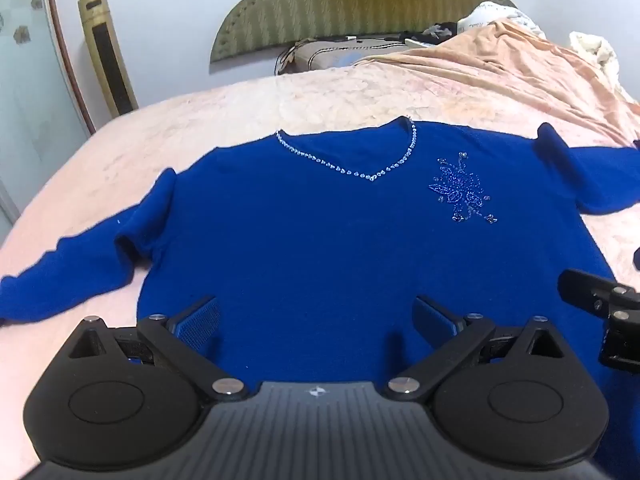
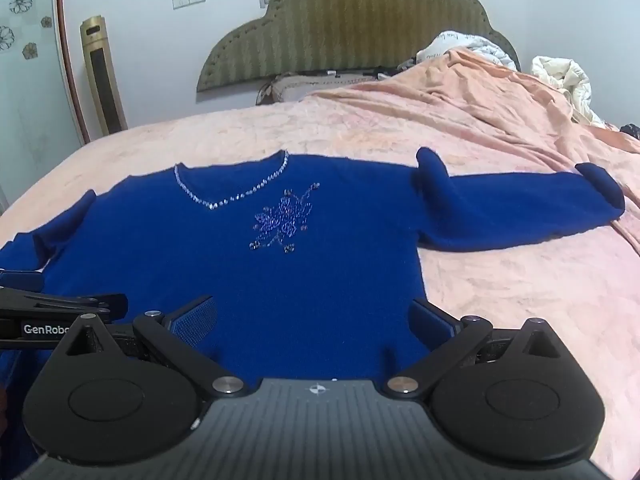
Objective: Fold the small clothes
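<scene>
A royal-blue sweater (image 1: 312, 240) (image 2: 224, 264) lies flat and face up on the pink bed, sleeves spread out to both sides. It has a beaded V-neck (image 1: 360, 174) (image 2: 224, 200) and a beaded flower (image 1: 460, 192) (image 2: 282, 220) on the chest. My left gripper (image 1: 316, 316) hovers over the sweater's lower middle, jaws wide open, nothing between them. My right gripper (image 2: 314, 316) hangs over the hem near the sweater's right side, also wide open and empty. Each gripper shows at the edge of the other's view, the right gripper (image 1: 600, 304) and the left gripper (image 2: 60, 312).
The pink bedspread (image 2: 500, 280) stretches right of the sweater. A peach blanket (image 2: 460, 96) and white bedding (image 2: 560, 80) are heaped at the far right. A green headboard (image 2: 352, 28) and pillow stand at the back, a gold tower fan (image 2: 102, 76) at the far left.
</scene>
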{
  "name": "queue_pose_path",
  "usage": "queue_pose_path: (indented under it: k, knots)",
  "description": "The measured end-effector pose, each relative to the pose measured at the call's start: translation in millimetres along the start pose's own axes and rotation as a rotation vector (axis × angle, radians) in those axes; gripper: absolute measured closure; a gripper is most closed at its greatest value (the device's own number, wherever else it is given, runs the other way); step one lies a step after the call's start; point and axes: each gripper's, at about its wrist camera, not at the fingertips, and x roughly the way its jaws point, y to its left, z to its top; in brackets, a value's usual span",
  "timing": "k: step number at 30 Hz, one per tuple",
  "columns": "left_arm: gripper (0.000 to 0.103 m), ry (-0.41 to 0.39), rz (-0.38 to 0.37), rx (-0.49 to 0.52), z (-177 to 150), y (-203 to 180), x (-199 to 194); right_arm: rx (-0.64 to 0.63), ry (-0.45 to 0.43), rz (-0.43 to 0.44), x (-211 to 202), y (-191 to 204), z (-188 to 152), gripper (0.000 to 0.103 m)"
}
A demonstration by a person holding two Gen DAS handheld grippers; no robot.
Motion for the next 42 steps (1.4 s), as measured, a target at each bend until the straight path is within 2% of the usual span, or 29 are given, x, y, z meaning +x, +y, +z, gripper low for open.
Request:
queue_pose_path:
  k: [5,16,21,26,42]
  knots:
    - [0.0,0.008,0.005,0.035,-4,-6,2,-0.02,-0.015,-0.015,-2,-5,-4,0.0]
    - [0.0,0.009,-0.01,0.007,-6,-4,1,-0.041,-0.037,0.003,-6,-6,-4,0.0]
    - [0.0,-0.017,0.039,0.034,-8,-8,-1,-0.083,-0.048,0.011,-9,0,-4,0.0]
    - [0.0,-0.005,0.026,0.01,-6,-6,0,-0.063,-0.038,0.025,-8,-1,-2,0.0]
    - [0.0,0.01,0.03,0.003,-9,-4,3,-0.041,-0.025,-0.065,6,-9,-21,0.0]
